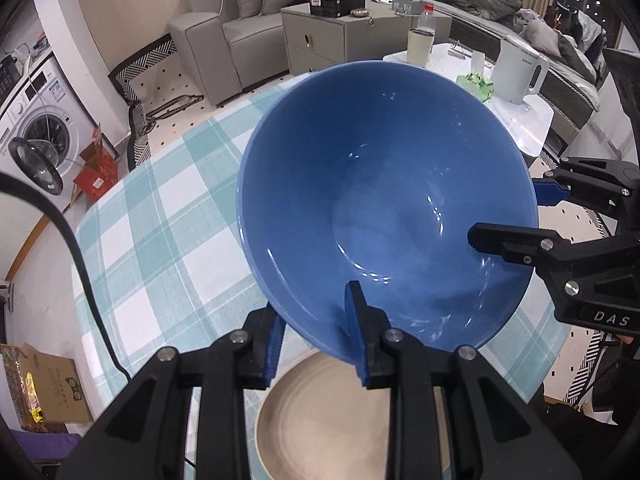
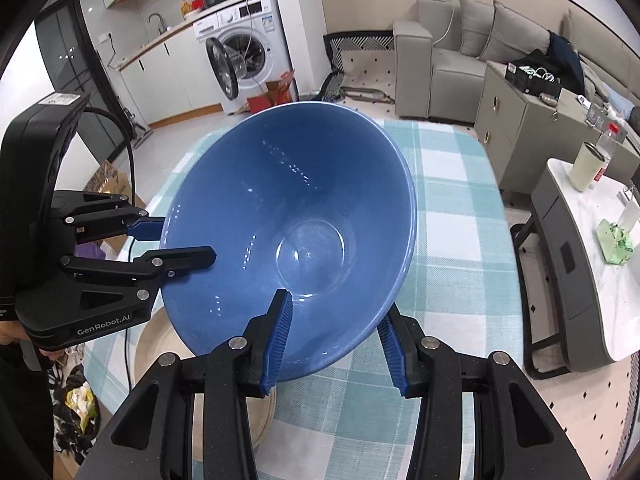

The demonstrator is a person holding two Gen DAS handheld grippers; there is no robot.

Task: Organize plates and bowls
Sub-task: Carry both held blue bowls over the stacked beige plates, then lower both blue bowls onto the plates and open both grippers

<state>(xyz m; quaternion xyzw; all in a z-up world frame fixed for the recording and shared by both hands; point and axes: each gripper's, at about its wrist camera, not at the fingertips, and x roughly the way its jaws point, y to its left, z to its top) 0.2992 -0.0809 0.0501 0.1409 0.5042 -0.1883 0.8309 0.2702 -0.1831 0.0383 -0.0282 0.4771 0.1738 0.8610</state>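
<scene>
Blue bowl (image 1: 384, 184) aloft, tilted, above beige plate (image 1: 332, 420) on checked tablecloth (image 1: 160, 208); left gripper (image 1: 316, 344) clamped on near rim; right gripper (image 2: 336, 340) clamped on opposite rim.

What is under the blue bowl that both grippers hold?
Below the blue bowl lies a beige plate on the checked tablecloth. The bowl and the left hand-held gripper cover the plate's far edge, so anything there cannot be seen.
</scene>
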